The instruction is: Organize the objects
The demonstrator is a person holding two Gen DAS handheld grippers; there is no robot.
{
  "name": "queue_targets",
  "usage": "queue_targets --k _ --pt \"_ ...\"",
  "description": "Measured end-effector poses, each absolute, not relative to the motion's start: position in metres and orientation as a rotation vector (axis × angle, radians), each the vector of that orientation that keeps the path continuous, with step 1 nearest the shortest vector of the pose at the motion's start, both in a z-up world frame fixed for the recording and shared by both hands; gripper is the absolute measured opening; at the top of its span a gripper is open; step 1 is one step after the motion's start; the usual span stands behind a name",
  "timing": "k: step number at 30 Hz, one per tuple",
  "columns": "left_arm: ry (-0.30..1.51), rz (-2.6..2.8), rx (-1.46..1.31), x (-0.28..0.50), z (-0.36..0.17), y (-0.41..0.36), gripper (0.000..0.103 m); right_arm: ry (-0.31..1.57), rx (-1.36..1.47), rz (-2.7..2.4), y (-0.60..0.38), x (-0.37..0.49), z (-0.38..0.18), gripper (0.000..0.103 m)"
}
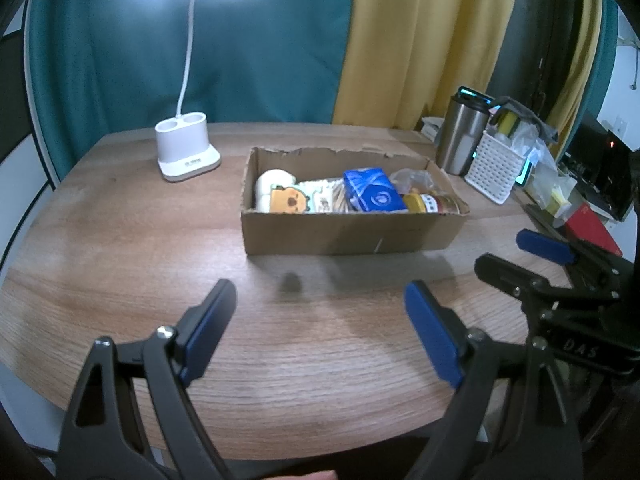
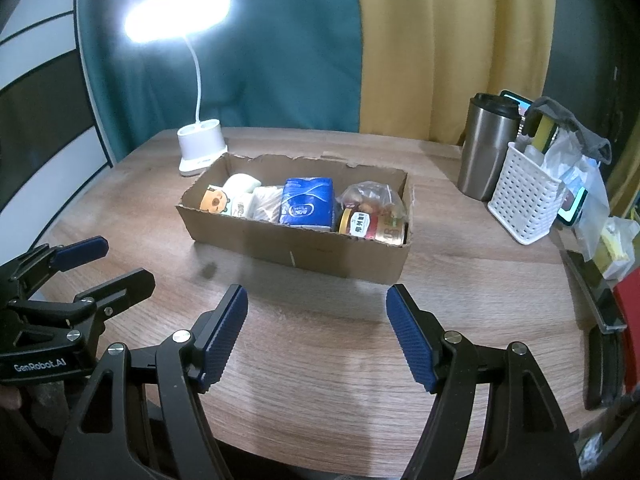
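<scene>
An open cardboard box stands in the middle of the wooden table. It holds a white roll, a cartoon-print pack, a blue tissue pack, a jar lying on its side and a clear bag. My left gripper is open and empty, in front of the box. My right gripper is open and empty, beside it on the right.
A lit white desk lamp stands behind the box on the left. A steel tumbler, a white perforated basket with bags, and a red box crowd the right edge. Curtains hang behind.
</scene>
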State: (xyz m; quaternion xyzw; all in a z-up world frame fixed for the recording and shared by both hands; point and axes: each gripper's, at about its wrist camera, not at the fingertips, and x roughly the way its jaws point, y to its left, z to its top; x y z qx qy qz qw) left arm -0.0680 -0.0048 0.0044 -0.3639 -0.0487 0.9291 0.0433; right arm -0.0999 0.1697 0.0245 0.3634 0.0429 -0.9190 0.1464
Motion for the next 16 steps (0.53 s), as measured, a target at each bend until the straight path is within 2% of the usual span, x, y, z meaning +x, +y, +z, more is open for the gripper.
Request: queue_targets --k 16 --pt "-0.131 2.832 -1.118 -0.0728 0.0017 -0.0022 0.088 0.115 1.060 -2.639 0.1701 -0.1036 0.0226 0.075"
